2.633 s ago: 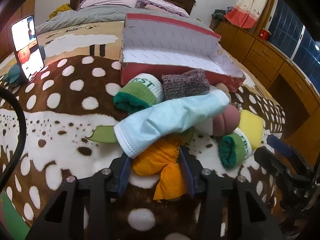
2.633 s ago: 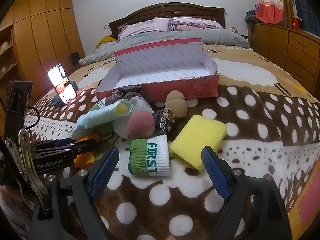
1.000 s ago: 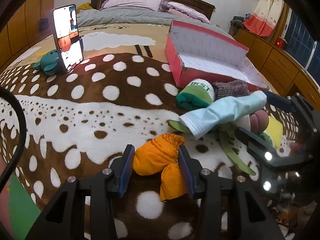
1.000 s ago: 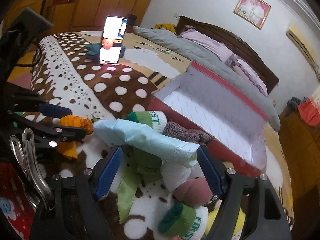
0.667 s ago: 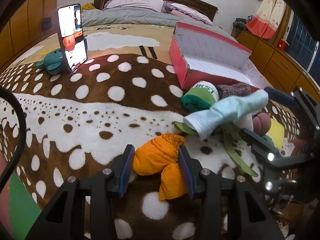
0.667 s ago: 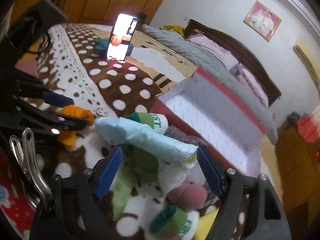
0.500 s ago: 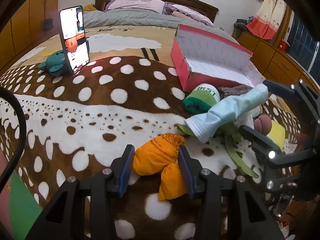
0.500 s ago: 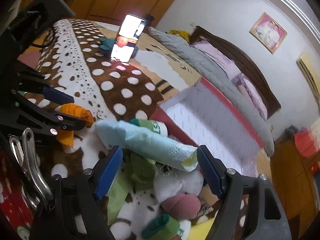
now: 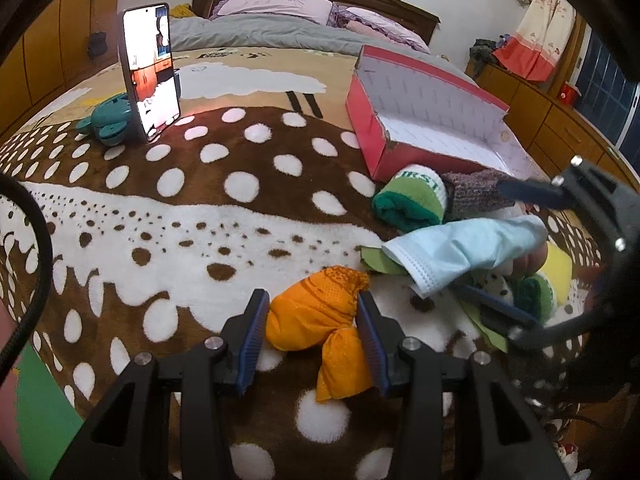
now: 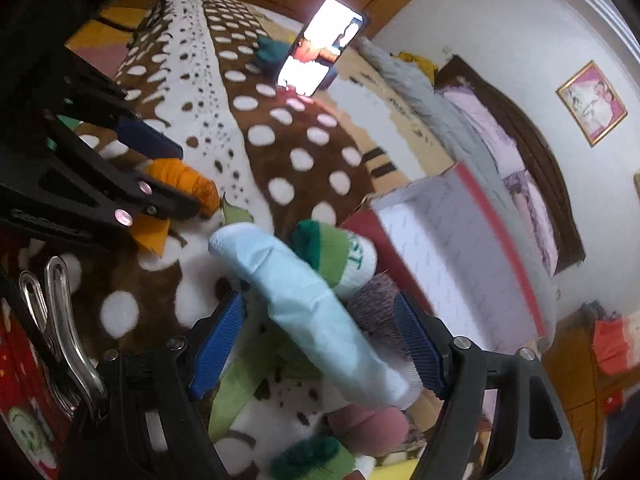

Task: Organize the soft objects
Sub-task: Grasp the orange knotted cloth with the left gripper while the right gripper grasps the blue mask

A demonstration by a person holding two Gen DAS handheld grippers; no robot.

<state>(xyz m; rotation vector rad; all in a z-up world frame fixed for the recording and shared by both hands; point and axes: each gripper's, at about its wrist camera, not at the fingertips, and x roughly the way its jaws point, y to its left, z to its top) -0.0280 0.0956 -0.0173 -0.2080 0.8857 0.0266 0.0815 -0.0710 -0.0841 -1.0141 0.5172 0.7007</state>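
Left wrist view: left gripper [image 9: 311,328] clamped on the orange pouch [image 9: 316,318], pads pressing both sides, low on the spotted blanket [image 9: 192,216]. Blue mask [image 9: 464,252] off to the right, between the right gripper [image 9: 512,252] fingers.

Right wrist view: right gripper [image 10: 316,344] wide but closing, mask [image 10: 312,316] lying diagonally between the pads, not squeezed yet. Green sock [image 10: 340,252] just behind, red box [image 10: 448,248] beyond.
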